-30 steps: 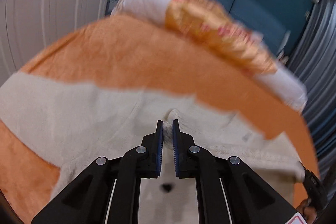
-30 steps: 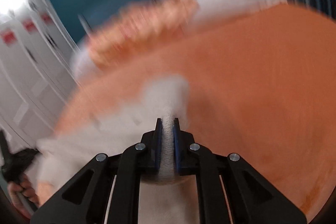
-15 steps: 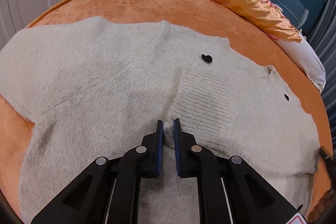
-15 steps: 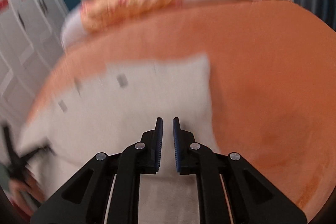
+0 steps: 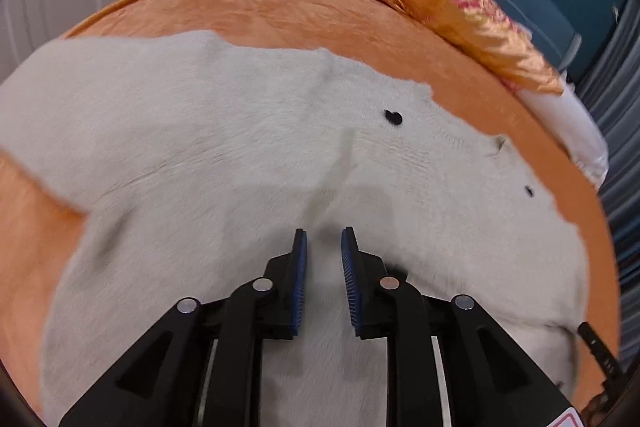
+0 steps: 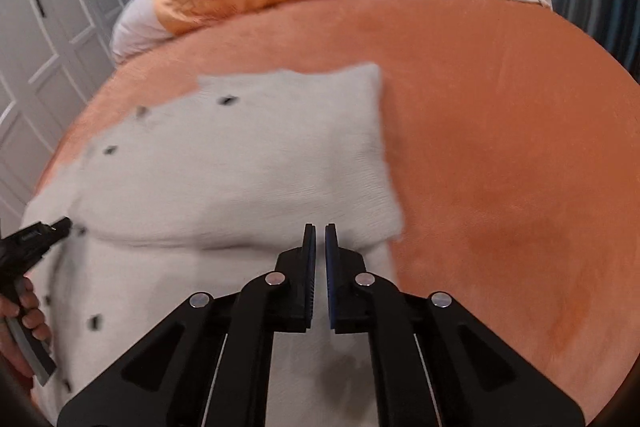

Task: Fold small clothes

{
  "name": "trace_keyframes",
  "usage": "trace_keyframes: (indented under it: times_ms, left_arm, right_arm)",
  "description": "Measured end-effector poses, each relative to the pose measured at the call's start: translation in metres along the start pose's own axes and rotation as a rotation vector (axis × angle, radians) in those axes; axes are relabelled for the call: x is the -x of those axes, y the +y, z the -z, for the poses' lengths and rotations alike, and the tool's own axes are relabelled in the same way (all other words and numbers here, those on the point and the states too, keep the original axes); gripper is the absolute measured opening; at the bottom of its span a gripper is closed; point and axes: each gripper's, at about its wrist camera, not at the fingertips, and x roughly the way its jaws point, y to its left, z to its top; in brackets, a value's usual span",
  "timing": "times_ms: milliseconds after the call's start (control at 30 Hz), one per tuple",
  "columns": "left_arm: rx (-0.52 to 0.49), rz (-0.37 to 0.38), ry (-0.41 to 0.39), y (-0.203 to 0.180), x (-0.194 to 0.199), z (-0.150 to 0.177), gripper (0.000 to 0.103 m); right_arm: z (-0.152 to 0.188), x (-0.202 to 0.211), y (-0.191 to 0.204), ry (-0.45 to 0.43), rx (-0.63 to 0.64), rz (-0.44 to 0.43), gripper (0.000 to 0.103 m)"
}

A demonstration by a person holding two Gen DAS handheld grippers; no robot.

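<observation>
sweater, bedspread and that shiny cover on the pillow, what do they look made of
Sweater: looks like soft fuzzy knit, wool or acrylic; ribbing and a hairy matte surface show. Bedspread: seems a plush, velvety orange fabric with faint mottled sheen. Cover: probably satin or silk-like, glossy, creased highlights, floral print.

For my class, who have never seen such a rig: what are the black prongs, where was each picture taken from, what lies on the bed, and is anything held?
No robot here: a person holds a two-finger tool in each hand, with a camera looking along its fingers. One view shows the left gripper, its fingers just opened, pinching nothing. The other shows the right gripper, closed and apparently empty. Below both, a cream knitted sweater with small dark spots lies on an orange bedspread. The person's hand shows at that view's left edge.
</observation>
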Motion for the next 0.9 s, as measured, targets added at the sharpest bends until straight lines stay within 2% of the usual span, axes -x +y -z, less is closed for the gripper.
trace_keyframes:
  times_ms: [67, 133, 233, 333, 433, 533, 567, 700, 767, 833, 900]
  left_arm:
    - [0.034, 0.008, -0.019, 0.019, 0.02, 0.004, 0.024]
    - [0.093, -0.011, -0.045, 0.053, 0.046, 0.008, 0.038]
    - [0.196, -0.073, -0.096, 0.119, 0.082, 0.003, 0.049]
    - [0.292, -0.147, -0.135, 0.181, 0.101, -0.015, 0.049]
    - [0.457, -0.178, -0.188, 0.253, 0.111, -0.047, 0.049]
    - [0.635, -0.157, -0.239, 0.309, 0.112, -0.071, 0.048]
    - [0.705, -0.118, -0.248, 0.328, 0.108, -0.078, 0.048]
    - [0.823, -0.052, -0.227, 0.353, 0.089, -0.088, 0.048]
    - [0.836, -0.041, -0.22, 0.357, 0.084, -0.093, 0.041]
    - [0.828, -0.061, -0.213, 0.351, 0.08, -0.098, 0.002]
    - [0.77, -0.087, -0.248, 0.338, 0.091, -0.105, 0.004]
  right_arm:
    - [0.013, 0.009, 0.014, 0.014, 0.017, -0.017, 0.005]
    - [0.035, 0.014, 0.026, 0.05, 0.04, -0.037, 0.005]
    - [0.07, 0.026, 0.036, 0.092, 0.088, -0.049, 0.006]
    - [0.093, 0.034, 0.04, 0.098, 0.1, -0.049, 0.011]
    - [0.1, 0.036, 0.038, 0.061, 0.093, -0.055, 0.012]
    - [0.105, 0.034, 0.03, 0.048, 0.045, -0.09, 0.012]
    - [0.107, 0.034, 0.029, 0.044, 0.036, -0.097, 0.012]
    - [0.109, 0.035, 0.032, 0.035, 0.05, -0.084, 0.012]
    - [0.11, 0.035, 0.032, 0.03, 0.047, -0.088, 0.012]
    - [0.112, 0.035, 0.029, 0.029, 0.038, -0.097, 0.012]
    - [0.112, 0.035, 0.027, 0.029, 0.028, -0.108, 0.012]
